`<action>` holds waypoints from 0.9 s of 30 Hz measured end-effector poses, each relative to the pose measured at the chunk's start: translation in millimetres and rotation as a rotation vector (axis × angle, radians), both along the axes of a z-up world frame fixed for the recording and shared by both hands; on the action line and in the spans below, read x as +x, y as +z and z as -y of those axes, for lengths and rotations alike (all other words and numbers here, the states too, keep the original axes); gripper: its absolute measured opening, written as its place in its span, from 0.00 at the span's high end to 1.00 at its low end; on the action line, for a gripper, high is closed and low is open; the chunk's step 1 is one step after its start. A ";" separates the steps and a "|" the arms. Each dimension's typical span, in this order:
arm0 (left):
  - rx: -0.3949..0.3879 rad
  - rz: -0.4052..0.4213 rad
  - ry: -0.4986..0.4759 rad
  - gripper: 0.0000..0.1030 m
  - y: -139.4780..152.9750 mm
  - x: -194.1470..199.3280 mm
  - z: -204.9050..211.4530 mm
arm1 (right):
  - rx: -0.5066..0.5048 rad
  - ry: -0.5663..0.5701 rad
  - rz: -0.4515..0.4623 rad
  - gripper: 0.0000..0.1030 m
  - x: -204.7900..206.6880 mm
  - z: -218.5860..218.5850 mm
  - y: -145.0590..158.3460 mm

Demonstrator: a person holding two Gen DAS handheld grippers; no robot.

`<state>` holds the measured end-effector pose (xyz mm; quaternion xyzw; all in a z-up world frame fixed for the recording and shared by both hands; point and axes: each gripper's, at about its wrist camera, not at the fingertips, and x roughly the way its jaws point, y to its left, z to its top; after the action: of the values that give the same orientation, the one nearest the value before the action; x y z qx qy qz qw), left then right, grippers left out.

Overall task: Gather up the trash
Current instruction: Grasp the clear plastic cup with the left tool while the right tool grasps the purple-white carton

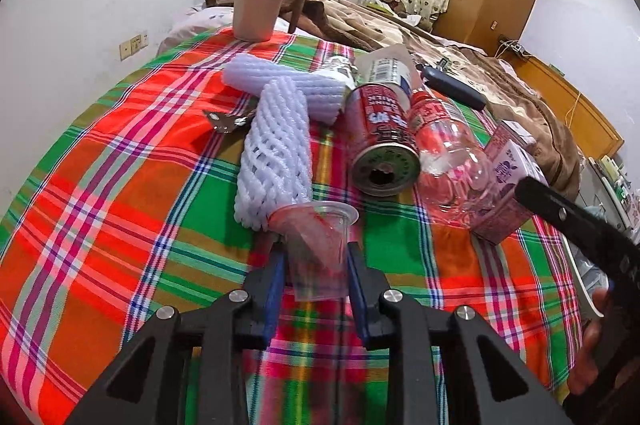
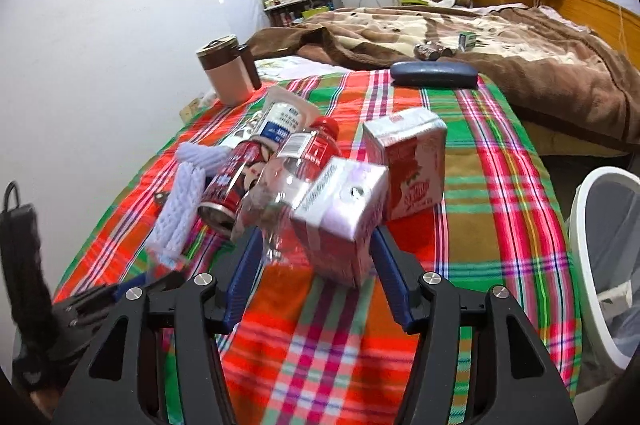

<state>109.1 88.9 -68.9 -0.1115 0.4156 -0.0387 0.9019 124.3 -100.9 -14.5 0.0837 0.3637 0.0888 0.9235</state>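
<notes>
At lower centre, the left gripper (image 1: 316, 265) pinches a clear plastic cup (image 1: 320, 245) with a red scrap inside, its blue pads against the cup's sides. Just above lie two white foam fruit nets (image 1: 276, 153), a red drink can (image 1: 380, 141), a clear plastic bottle (image 1: 448, 161) and a purple carton (image 1: 508, 193) on the plaid cloth (image 1: 120, 205). A lidded mug (image 1: 258, 5) stands upper left.

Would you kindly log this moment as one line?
left claw: shut on clear plastic cup | right claw: open around purple carton | bin: right of the table

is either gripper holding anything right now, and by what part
Left gripper grips the clear plastic cup by its side walls. Right gripper is open around the purple carton.
</notes>
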 end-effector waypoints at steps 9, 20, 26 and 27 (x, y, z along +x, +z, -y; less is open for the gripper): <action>-0.013 0.006 -0.002 0.71 -1.0 1.0 -2.6 | -0.042 -0.135 -0.010 0.44 9.3 10.0 -7.3; -0.022 0.005 0.008 0.71 -0.4 3.8 -3.4 | -0.026 -0.158 -0.025 0.59 13.0 19.0 -14.4; -0.021 0.006 0.003 0.71 -0.3 4.0 -1.4 | -0.011 -0.151 -0.014 0.63 10.3 20.9 -14.3; -0.023 0.006 0.004 0.71 -0.2 3.1 -1.1 | -0.012 -0.145 -0.014 0.63 9.3 20.5 -14.4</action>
<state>112.2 90.0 -69.0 -0.1223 0.4121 -0.0421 0.9019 133.6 -121.4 -28.8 0.1047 0.3637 0.0189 0.9254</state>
